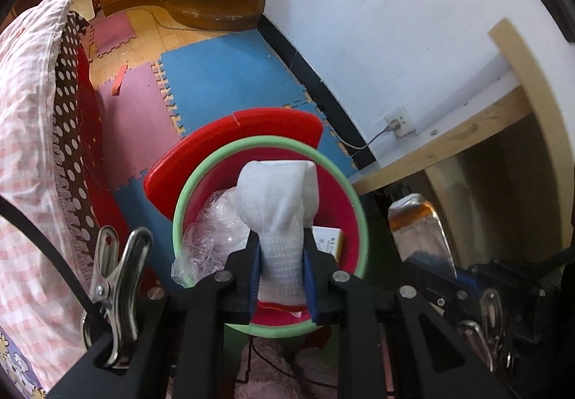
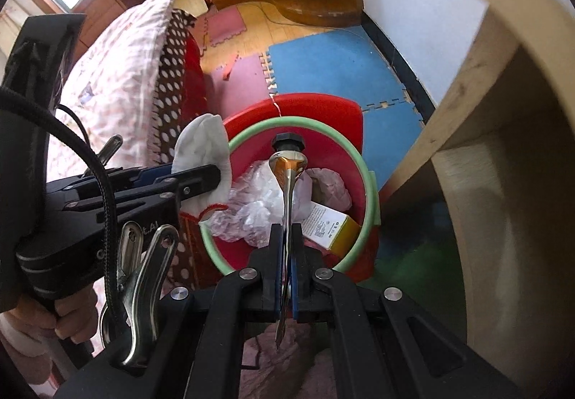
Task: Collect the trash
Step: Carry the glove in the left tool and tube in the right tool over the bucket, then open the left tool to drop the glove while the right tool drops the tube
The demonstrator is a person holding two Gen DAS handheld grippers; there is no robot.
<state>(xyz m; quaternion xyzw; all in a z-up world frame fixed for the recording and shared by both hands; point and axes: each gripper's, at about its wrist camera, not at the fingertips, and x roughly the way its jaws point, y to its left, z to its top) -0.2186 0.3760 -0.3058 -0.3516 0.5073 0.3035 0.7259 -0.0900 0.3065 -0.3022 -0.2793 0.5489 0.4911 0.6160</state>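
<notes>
Hovering over: a round red plastic bin with a pale green rim (image 1: pixel 354 199), standing on blue and pink foam floor mats (image 1: pixel 230 82); both tools hang above its mouth.
Left tongs: the left gripper (image 1: pixel 281 251) is pinched onto a soft white knitted sock (image 1: pixel 276 194), gripped across its ribbed cuff, the toe end sticking out over the bin.
Right tongs: the right gripper (image 2: pixel 286 255) is pressed nearly flat onto a squeezed silver tube with amber contents and a black cap (image 2: pixel 287 161), held by its crimped tail, cap end pointing into the bin.
Already inside: crumpled clear plastic film (image 2: pixel 251 205), a wad of pinkish tissue (image 2: pixel 332 188) and a small white-and-yellow carton (image 2: pixel 329 224).
Sock handling: light, limp, not fragile; it looks likely to drape and could catch on the rim, so the cuff hold looks sound.
Tube handling: light, smooth foil, probably slippery; the flattened tail is the thin, firm place to hold.
Edges: a pale wooden shelf board (image 2: pixel 463 104) stands close on the right; a bed with pink checked bedding (image 1: pixel 28 133) is close on the left.
Open room: a red lid (image 1: pixel 251 125) stands behind the rim; the mouth is unobstructed from above, and the two tools are near one another.
</notes>
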